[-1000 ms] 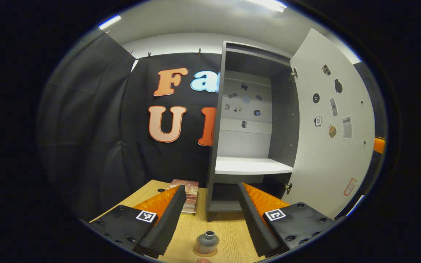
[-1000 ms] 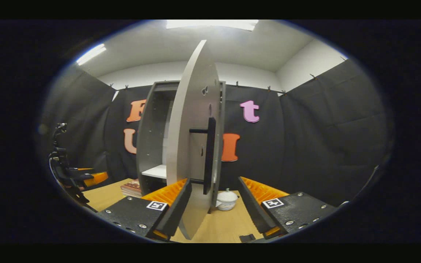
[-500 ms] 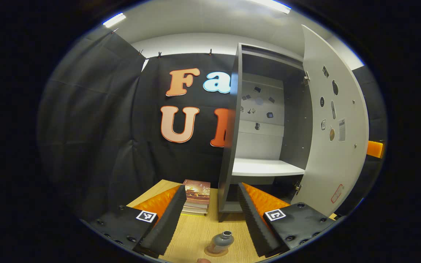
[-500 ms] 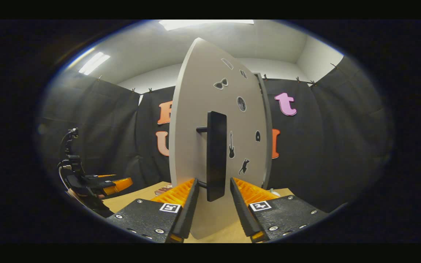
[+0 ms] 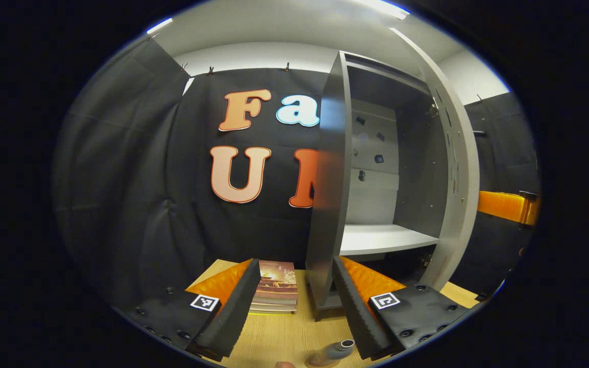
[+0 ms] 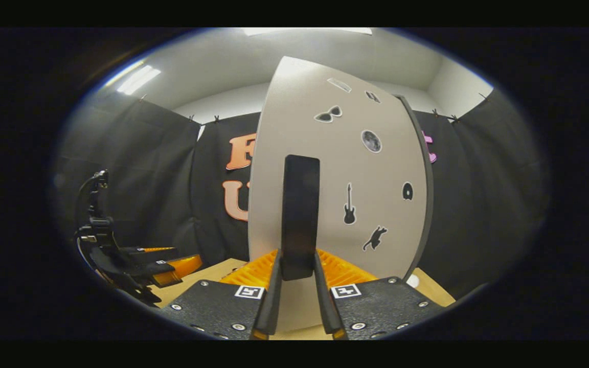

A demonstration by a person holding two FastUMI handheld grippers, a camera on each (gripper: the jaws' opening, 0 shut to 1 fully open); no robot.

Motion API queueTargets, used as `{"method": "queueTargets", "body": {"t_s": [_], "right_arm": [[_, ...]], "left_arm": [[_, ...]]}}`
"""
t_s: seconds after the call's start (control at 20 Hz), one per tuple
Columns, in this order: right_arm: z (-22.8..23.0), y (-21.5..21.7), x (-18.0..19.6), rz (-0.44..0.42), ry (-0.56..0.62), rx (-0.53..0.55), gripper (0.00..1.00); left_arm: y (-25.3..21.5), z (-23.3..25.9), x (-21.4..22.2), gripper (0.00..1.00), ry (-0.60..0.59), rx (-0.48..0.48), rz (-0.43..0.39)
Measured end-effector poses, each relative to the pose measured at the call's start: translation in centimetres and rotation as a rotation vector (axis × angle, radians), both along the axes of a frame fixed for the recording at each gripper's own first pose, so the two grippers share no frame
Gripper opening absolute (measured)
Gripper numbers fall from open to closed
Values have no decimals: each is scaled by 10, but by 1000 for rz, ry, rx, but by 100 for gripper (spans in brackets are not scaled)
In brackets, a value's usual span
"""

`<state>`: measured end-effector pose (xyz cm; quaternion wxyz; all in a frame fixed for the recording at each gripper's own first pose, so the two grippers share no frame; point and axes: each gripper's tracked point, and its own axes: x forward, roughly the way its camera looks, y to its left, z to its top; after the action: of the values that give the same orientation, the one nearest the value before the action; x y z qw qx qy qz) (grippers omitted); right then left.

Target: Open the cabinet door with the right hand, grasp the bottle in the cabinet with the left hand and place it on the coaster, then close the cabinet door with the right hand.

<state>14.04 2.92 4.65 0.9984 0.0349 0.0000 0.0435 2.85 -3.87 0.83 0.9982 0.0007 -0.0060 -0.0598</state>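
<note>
A small grey bottle stands on the wooden table at the bottom edge of the left gripper view, just in front of my open left gripper, which holds nothing. Its base is cut off by the view's edge. The grey cabinet has a bare white shelf, and its door stands partly open. In the right gripper view my right gripper is shut on the lower end of the black door handle on the light door. The left gripper shows far left.
A stack of books lies on the table left of the cabinet. A bit of a white pot peeks out past the door's lower right edge. My right gripper's orange body shows behind the door.
My right gripper has closed on the door handle and the door has swung toward the cabinet. In the left gripper view the bottle has slid toward the bottom right.
</note>
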Motion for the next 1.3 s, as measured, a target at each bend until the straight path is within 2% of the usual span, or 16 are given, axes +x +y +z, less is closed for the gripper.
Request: {"method": "queueTargets", "body": {"t_s": [0.3, 0.45, 0.6, 0.7, 1.3], "right_arm": [[-5, 18, 57, -82, -3, 53, 31], [-9, 29, 83, -118, 10, 42, 32], [-7, 37, 101, -124, 20, 57, 29], [-8, 37, 104, -112, 28, 59, 31], [-21, 35, 155, -41, 24, 93, 31]], "left_arm": [[14, -4, 35, 92, 18, -6, -77], [19, -4, 45, 92, 31, -30, -107], [24, -10, 50, 92, 49, -32, -101], [25, -8, 50, 92, 43, -31, -95], [37, 7, 34, 92, 0, -7, 13]]}}
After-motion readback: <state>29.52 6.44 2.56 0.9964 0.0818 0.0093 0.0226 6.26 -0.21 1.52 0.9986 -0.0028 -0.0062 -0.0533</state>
